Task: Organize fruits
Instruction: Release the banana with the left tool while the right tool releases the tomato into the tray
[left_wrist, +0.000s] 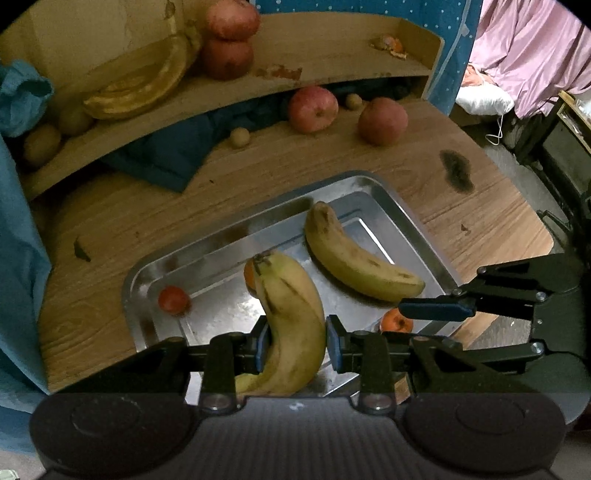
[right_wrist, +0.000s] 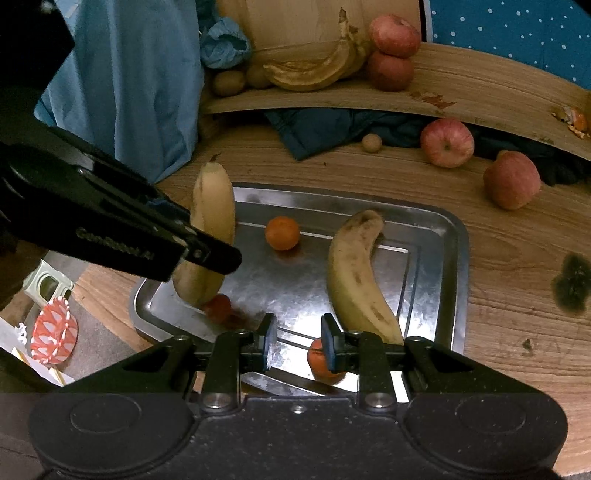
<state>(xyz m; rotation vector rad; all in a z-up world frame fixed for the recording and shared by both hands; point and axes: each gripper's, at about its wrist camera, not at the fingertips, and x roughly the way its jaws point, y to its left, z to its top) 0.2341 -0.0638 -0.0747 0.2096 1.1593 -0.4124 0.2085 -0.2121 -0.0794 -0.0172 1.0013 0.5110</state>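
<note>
My left gripper (left_wrist: 297, 341) and right gripper (right_wrist: 299, 341) look alike: matte black linkage arms tipped with blue pads (left_wrist: 334, 341), fastened by silver screws (right_wrist: 218, 400). Each sits on a speckled dark housing with two round raised discs. Faint embossed lettering runs along one arm.

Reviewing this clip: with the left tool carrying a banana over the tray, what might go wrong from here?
1. The left tool grips the held banana near one end; it may swing or slip.
2. Lowered here, it could knock the small orange fruit beneath it.
3. The open right tool hovers beside another orange fruit near the steel tray edge; a nudge might roll it.
</note>
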